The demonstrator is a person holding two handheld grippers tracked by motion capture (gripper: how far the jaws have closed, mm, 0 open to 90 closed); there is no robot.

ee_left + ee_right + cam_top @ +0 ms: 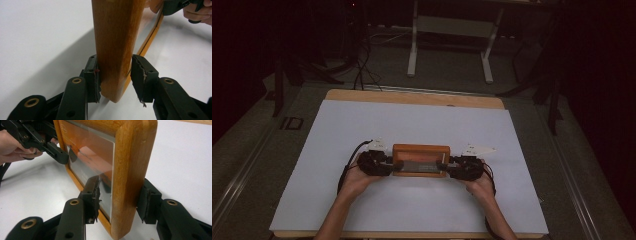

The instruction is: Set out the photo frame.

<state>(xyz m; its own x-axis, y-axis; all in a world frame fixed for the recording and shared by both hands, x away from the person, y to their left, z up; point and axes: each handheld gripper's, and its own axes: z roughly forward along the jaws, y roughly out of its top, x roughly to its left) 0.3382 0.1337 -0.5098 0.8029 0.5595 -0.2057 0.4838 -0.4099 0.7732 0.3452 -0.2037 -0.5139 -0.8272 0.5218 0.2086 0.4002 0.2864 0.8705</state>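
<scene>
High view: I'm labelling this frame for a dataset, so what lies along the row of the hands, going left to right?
Black trailing cable → left gripper → orange-brown wooden picture frame with a glass pane → right gripper, all on the white table cover.

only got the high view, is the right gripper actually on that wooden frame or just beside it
observer: the right gripper straddles the side bar of the wooden frame, one pad on the glass, the other on the wooden back.
operator: and the left one
observer: the left gripper straddles the opposite bar. One pad sits on the wood, but the other looks barely off it lower down, so I can't call it clamped.
operator: anything behind the glass
observer: it looks orange behind the pane, and I can make out no picture.
</scene>
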